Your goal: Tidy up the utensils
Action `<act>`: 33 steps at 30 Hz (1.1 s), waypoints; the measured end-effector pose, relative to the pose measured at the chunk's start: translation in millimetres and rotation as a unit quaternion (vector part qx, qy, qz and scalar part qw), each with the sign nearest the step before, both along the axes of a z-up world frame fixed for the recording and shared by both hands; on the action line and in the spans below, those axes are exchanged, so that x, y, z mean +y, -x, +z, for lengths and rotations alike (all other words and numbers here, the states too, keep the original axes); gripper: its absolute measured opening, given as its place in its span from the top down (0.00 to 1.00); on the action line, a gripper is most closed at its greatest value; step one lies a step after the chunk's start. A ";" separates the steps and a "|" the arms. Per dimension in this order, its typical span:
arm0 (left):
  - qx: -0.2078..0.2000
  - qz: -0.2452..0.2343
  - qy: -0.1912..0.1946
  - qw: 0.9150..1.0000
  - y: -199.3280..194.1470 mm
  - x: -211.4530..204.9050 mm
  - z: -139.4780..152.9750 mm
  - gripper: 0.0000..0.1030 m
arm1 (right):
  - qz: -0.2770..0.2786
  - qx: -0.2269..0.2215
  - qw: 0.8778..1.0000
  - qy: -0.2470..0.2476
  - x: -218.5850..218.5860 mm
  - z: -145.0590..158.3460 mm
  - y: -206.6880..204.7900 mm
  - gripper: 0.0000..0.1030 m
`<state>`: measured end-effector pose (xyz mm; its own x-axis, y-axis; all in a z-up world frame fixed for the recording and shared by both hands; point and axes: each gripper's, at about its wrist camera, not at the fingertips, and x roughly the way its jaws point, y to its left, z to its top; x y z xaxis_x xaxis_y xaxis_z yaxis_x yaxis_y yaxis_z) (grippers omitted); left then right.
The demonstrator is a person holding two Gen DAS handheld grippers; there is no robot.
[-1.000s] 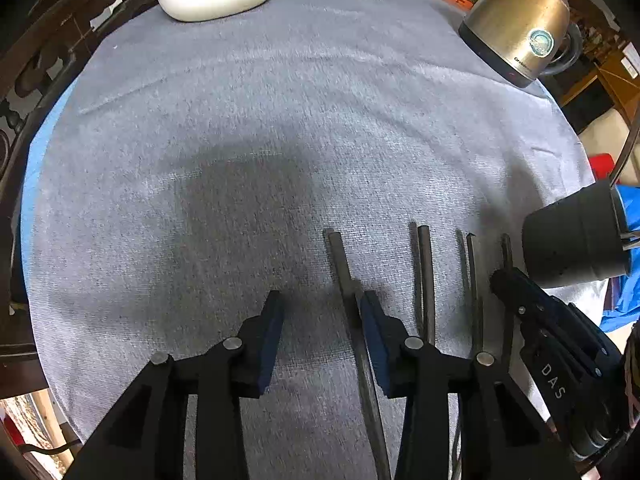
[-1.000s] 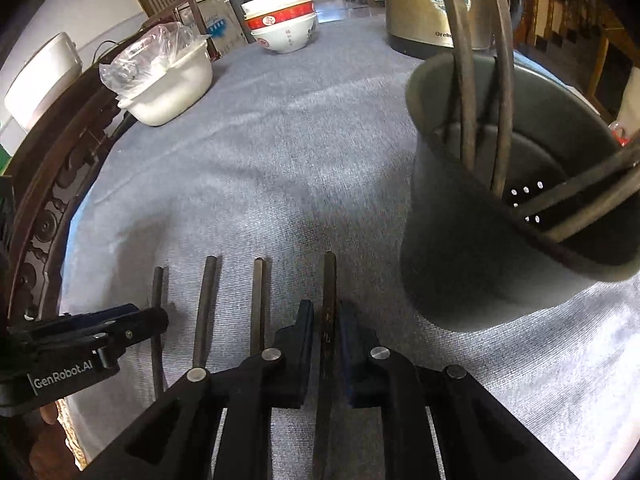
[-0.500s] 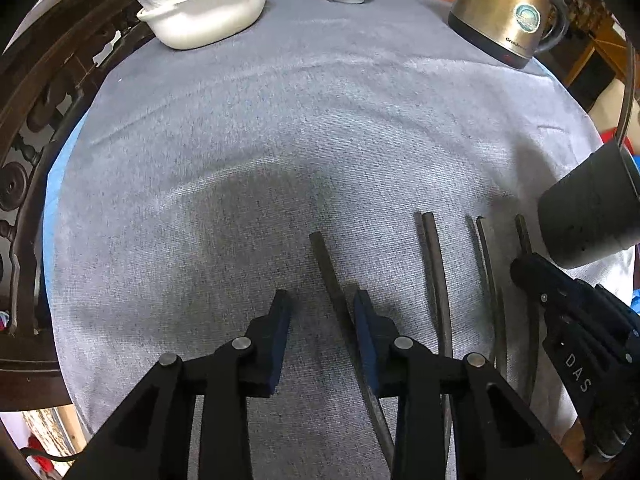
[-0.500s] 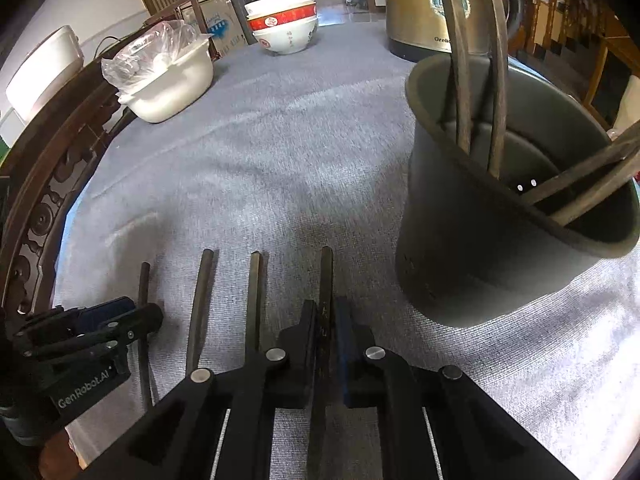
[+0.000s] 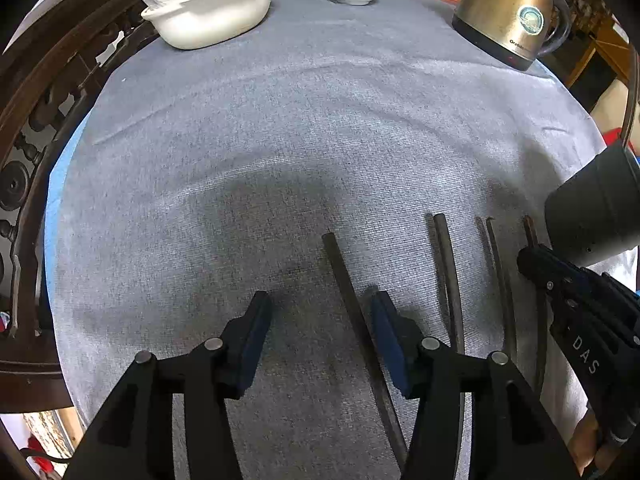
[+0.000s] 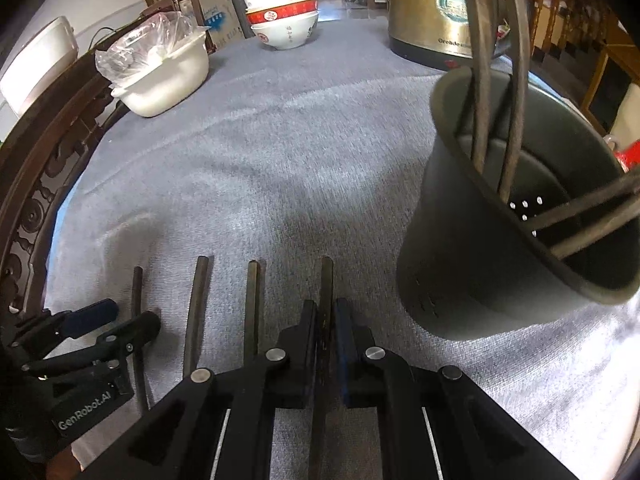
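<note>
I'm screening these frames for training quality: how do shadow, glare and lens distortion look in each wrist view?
Left wrist view: a broad soft shadow darkens the grey cloth ahead of the left gripper; fisheye bends the chopsticks and blackens the corners. Right wrist view: bright window light behind the stacked bowls, a sheen on the kettle, the holder bulging at the edge; focus stays sharp.

Four dark chopsticks (image 6: 197, 312) lie on the cloth, four more stand in one dark holder (image 6: 472, 280), alongside one kettle (image 6: 430, 12), one white basin (image 6: 164, 80), and a stack of bowls (image 6: 284, 20).
</note>
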<state>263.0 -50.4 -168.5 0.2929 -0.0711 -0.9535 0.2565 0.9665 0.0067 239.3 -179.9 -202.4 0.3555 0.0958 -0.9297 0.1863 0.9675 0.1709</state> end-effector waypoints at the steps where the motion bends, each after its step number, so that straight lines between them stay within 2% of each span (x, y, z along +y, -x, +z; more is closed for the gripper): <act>1: 0.000 0.000 0.000 1.000 -0.2 0.4 -0.2 0.46 | 0.001 -0.001 1.000 0.002 0.9 0.7 0.1 0.90; 14: 0.008 0.007 -0.004 1.000 -18.9 -2.9 -4.7 0.37 | 0.011 -0.024 1.000 0.015 8.4 1.3 9.9 0.91; 22: 0.039 0.009 -0.006 0.999 -41.7 -7.5 -8.5 0.24 | 0.019 -0.027 0.999 -0.004 -2.8 2.6 16.0 0.91; 29: 0.042 0.019 -0.007 0.999 -55.7 -12.2 -9.2 0.23 | 0.021 -0.025 0.999 -0.012 -6.4 1.1 12.7 0.91; 30: 0.039 0.018 -0.008 0.999 -55.7 -14.5 -7.6 0.24 | 0.022 -0.024 0.999 -0.011 -6.1 1.1 12.2 0.91; 32: 0.030 0.012 -0.006 0.999 -55.5 -17.6 -4.8 0.33 | 0.022 -0.022 0.999 -0.007 -4.5 1.6 11.3 0.91; 33: 0.024 0.009 -0.004 1.000 -55.0 -18.9 -2.6 0.47 | 0.024 -0.021 0.999 -0.004 -3.0 2.2 10.7 0.92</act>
<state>318.1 -69.4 -171.1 0.2474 -0.0588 -0.9671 0.2396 0.9709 0.0022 228.6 -182.9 -200.1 0.3896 0.1201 -0.9131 0.1331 0.9737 0.1848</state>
